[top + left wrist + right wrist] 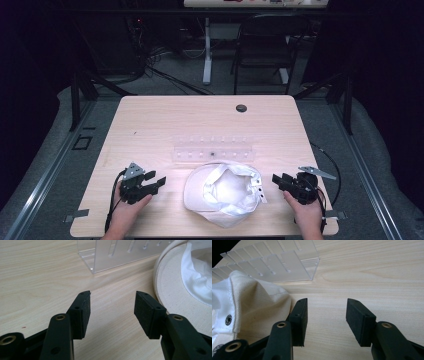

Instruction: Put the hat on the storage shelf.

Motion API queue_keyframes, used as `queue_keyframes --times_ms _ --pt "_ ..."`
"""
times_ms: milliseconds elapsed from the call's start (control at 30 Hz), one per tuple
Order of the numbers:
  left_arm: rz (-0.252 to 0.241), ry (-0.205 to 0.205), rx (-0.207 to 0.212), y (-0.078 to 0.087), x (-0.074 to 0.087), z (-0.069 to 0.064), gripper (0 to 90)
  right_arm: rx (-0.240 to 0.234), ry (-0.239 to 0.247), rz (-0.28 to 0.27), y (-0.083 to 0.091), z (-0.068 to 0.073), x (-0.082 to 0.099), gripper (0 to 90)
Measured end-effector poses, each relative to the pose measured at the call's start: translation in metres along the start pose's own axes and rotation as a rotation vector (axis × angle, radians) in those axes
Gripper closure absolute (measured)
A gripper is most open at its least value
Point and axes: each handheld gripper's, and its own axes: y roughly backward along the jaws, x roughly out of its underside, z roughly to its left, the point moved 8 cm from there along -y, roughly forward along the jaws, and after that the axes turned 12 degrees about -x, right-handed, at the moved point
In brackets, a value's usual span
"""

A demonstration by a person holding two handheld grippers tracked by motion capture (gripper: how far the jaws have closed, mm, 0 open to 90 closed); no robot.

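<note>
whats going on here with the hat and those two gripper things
A person sits at a wooden table holding a gripper in each hand. The left gripper and the right gripper rest on either side of a white hat lying upside down near the front edge. Both have their jaws open and empty; neither grips the hat. A clear plastic rack lies just beyond the hat.

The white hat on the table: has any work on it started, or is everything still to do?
Nothing looks done yet. The white hat lies upside down on the table, its lining showing, in front of the clear plastic rack. Nothing is in hand: the left hand-held gripper and the right hand-held gripper are open, one on each side of the hat, gripping nothing. Any handling of the hat is still left.
</note>
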Motion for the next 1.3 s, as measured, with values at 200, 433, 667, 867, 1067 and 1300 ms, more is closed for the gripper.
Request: queue_keyframes --times_ms 200,433,667,867,1067,1300 --pt "-0.004 -0.013 -0.003 0.0 0.0 -0.002 47.5 -0.02 -0.018 0.022 0.004 0.004 -0.002 55.5" --pt "-0.005 -0.022 -0.001 0.001 0.0 -0.004 47.8 -0.064 -0.035 0.064 0.009 0.017 -0.008 55.5" --pt "0.0 -0.031 0.008 0.001 0.001 -0.007 48.1 -0.077 -0.039 0.15 0.009 0.029 -0.012 55.5" --pt "0.001 -0.03 0.007 0.002 0.0 -0.007 48.2 -0.076 -0.043 0.225 0.009 0.035 -0.016 58.0" --pt "-0.005 -0.03 0.005 0.002 0.0 -0.007 48.3 -0.073 -0.048 0.26 0.011 0.039 -0.024 59.3" --pt "-0.001 -0.034 0.011 0.001 0.001 -0.009 48.7 -0.111 -0.108 0.333 0.01 0.046 -0.03 61.7"
